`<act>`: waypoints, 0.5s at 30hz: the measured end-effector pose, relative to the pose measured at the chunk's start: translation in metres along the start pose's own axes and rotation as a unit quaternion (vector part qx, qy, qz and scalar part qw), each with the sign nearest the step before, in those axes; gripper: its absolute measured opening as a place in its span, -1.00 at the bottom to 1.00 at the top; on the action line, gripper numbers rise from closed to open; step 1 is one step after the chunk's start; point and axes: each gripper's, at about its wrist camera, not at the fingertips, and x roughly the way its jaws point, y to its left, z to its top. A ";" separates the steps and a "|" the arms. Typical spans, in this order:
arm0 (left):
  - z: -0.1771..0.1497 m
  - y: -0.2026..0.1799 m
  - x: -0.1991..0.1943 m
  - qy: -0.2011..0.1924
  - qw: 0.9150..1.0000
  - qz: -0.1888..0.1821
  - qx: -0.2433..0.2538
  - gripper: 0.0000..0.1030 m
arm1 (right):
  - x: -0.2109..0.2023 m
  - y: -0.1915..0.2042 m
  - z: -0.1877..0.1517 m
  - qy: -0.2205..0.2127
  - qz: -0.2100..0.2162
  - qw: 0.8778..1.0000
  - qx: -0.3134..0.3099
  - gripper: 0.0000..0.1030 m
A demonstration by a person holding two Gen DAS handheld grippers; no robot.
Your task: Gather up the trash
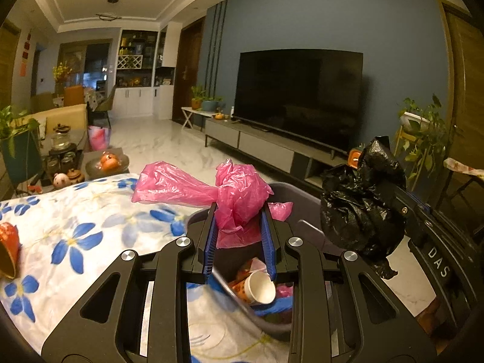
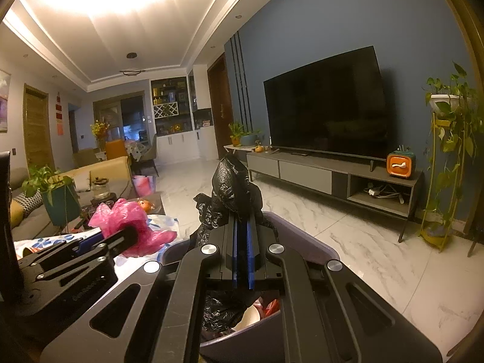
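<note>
Over the grey bin (image 1: 305,193), beside the flower-cloth bench (image 1: 90,227), both tongs hold bags; left tongs (image 1: 239,211) are part-closed, blue pads clamping a crumpled pink plastic bag (image 1: 239,193) above the bin's paper cup (image 1: 261,287); to the right, right tongs (image 2: 242,220) are pressed nearly together on a crumpled black plastic bag (image 2: 233,187).

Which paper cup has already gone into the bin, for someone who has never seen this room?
Start at the table with the blue-flowered cloth. At its edge stands the grey bin, under the left gripper, which holds a pink bag. The white paper cup lies tipped inside, the only plain white thing among coloured scraps.
</note>
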 end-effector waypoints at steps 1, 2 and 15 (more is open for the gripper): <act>0.000 -0.003 0.002 0.000 1.000 -0.001 0.001 -0.50 | 0.000 0.002 -0.001 0.000 -0.002 1.000 0.000 -0.89; 0.000 -0.003 0.004 0.000 1.000 -0.002 0.000 -0.50 | 0.001 0.002 -0.002 0.000 -0.003 1.000 0.001 -0.89; -0.004 -0.006 0.026 0.015 1.000 -0.010 0.001 -0.50 | 0.017 0.004 -0.005 0.008 -0.006 1.000 0.001 -0.88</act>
